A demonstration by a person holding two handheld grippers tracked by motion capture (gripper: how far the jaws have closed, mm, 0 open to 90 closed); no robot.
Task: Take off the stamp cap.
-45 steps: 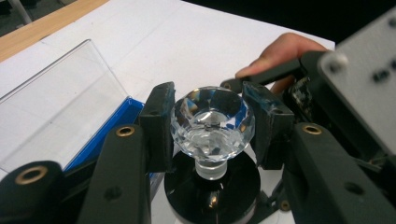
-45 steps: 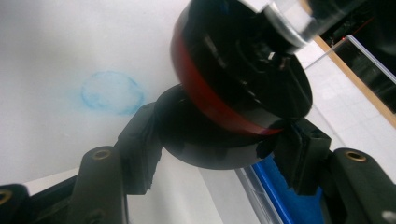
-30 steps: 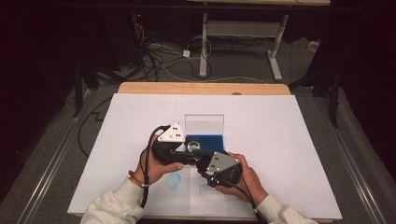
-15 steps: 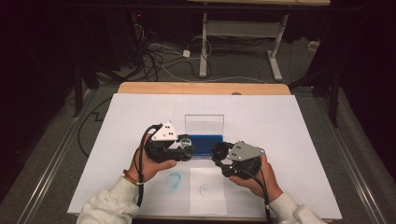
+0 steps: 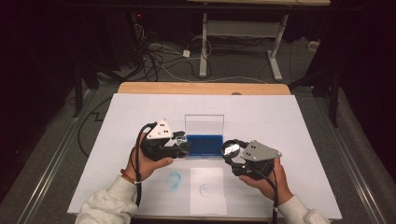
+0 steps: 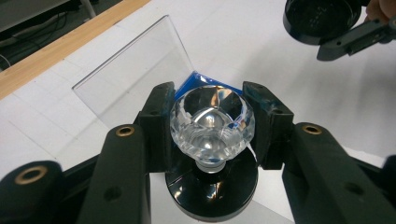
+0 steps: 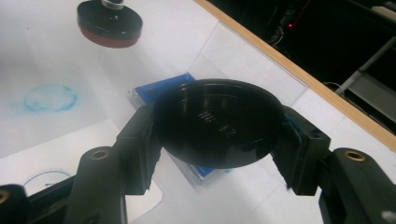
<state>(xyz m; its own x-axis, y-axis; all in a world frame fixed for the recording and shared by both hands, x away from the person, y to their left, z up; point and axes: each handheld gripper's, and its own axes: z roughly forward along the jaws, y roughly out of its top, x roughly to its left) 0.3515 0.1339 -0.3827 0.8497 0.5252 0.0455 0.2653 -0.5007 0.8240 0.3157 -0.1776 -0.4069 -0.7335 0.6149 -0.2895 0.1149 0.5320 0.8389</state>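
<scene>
Clear faceted glass, shaped like a large cut gem, forms the handle of a stamp held between the jaws of the left gripper. The jaws press on both sides of the glass, so the grip is firm. Below the glass sits the stamp's round black base. In the high view, this gripper hovers at the left end of a blue ink pad lying in an open case, whose clear lid stands upright behind it.

The right gripper is clamped on a round black cap, held tilted with its glossy face toward the camera; faint raised lettering on it is too small to read. In the high view, this gripper and cap sit just right of the ink pad, above the white paper sheet that covers the wooden table.

Nearer the person, a smudged blue ring marks the sheet, and beside it lies a smaller white card bearing what may be a stamped circle. Pale sleeves enter from the bottom edge.
</scene>
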